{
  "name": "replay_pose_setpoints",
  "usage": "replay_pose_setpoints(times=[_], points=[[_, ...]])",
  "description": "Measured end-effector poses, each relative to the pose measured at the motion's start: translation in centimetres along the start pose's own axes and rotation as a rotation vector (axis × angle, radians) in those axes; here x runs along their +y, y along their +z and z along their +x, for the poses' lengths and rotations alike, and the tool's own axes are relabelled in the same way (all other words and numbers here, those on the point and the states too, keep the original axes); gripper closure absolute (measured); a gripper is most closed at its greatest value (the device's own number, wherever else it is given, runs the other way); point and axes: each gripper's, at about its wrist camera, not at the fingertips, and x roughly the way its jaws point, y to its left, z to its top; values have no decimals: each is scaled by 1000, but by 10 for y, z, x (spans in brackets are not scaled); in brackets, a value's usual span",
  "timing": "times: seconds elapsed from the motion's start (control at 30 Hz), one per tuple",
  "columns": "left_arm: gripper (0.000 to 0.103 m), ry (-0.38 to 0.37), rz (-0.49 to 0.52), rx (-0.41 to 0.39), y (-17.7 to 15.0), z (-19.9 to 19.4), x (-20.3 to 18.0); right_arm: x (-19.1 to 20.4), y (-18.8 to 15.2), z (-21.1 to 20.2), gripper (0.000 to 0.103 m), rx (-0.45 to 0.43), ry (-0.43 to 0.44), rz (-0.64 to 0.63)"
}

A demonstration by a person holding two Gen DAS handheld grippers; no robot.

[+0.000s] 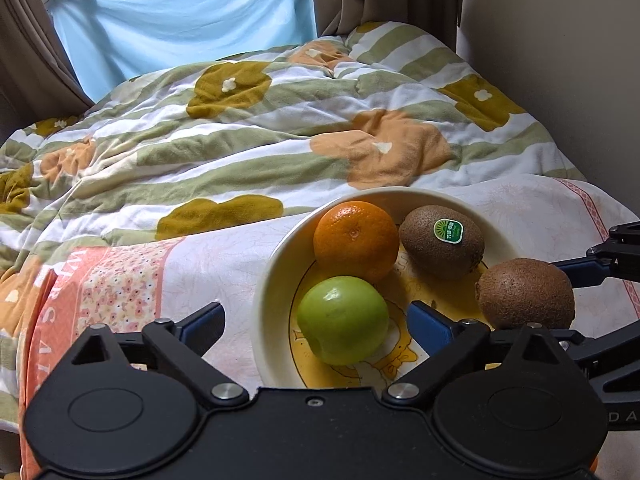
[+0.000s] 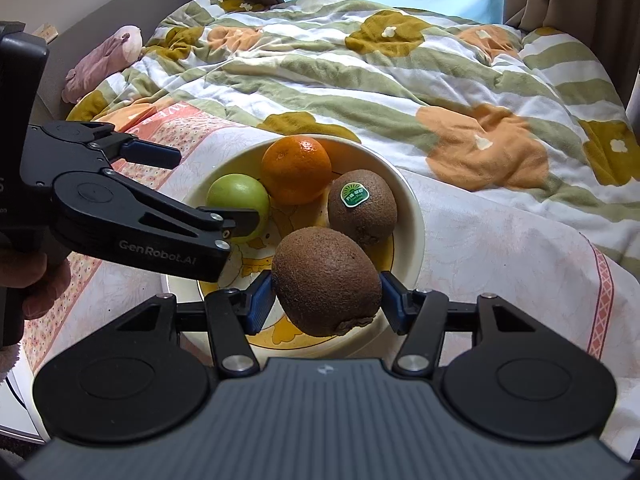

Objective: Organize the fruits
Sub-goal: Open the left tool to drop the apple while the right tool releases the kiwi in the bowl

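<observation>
Fruit sits in a cream bowl (image 2: 416,216) at frame centre on the bed: an orange (image 2: 296,170), green apple (image 2: 236,196) and green-stickered kiwi (image 2: 362,204). "GenRobot.AI" marks the left gripper (image 1: 316,322), jaws wide around the apple. The right gripper (image 2: 326,298) clamps a fuzzy brown kiwi (image 2: 326,280) above the bowl's near side.
</observation>
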Motion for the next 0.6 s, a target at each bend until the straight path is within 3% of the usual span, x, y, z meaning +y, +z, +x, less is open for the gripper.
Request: replay_pose_setpoints(times=[0.3, 0.6], points=[[4, 4, -43, -6, -16, -32, 2, 3, 3, -4, 32, -12, -17, -11], [4, 15, -52, -11, -27, -43, -2, 6, 9, 17, 32, 3, -19, -29]])
